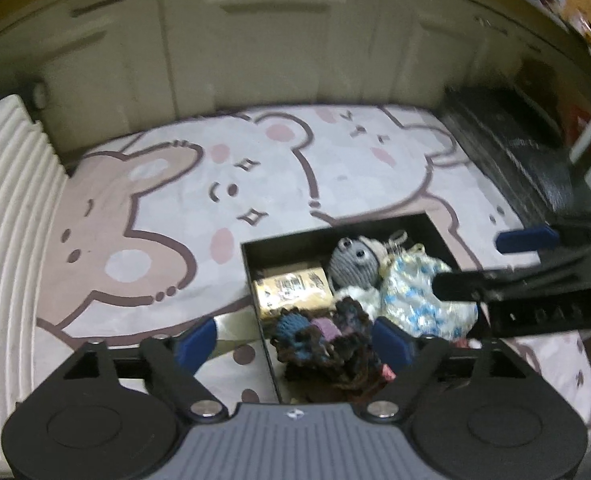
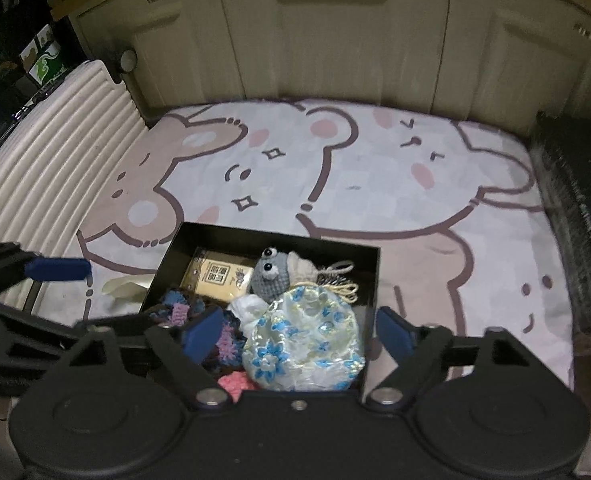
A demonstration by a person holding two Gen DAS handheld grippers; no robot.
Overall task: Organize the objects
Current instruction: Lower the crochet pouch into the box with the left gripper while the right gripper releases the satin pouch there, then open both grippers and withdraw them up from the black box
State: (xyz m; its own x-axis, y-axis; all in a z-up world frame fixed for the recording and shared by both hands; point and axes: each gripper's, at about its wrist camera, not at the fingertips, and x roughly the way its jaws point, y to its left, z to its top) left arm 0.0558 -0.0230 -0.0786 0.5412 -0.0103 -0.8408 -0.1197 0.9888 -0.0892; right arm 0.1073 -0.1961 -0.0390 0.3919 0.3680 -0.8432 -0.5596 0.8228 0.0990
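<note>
The black box (image 2: 369, 280) rests on the cartoon-print mat (image 2: 375, 168) and already holds most items: grey crocheted toy (image 2: 269, 276), flowered pouch (image 2: 307, 340), tan card packet (image 2: 219, 276), dark knitted pieces (image 1: 323, 340). Packing appears largely complete. A pale item (image 2: 125, 286) lies on the mat just beside the box (identity unclear; the view is blurred) and may remain to be stowed. Left gripper (image 1: 295, 340) and right gripper (image 2: 299, 330) both hover over the box, fingers apart, gripping nothing.
</note>
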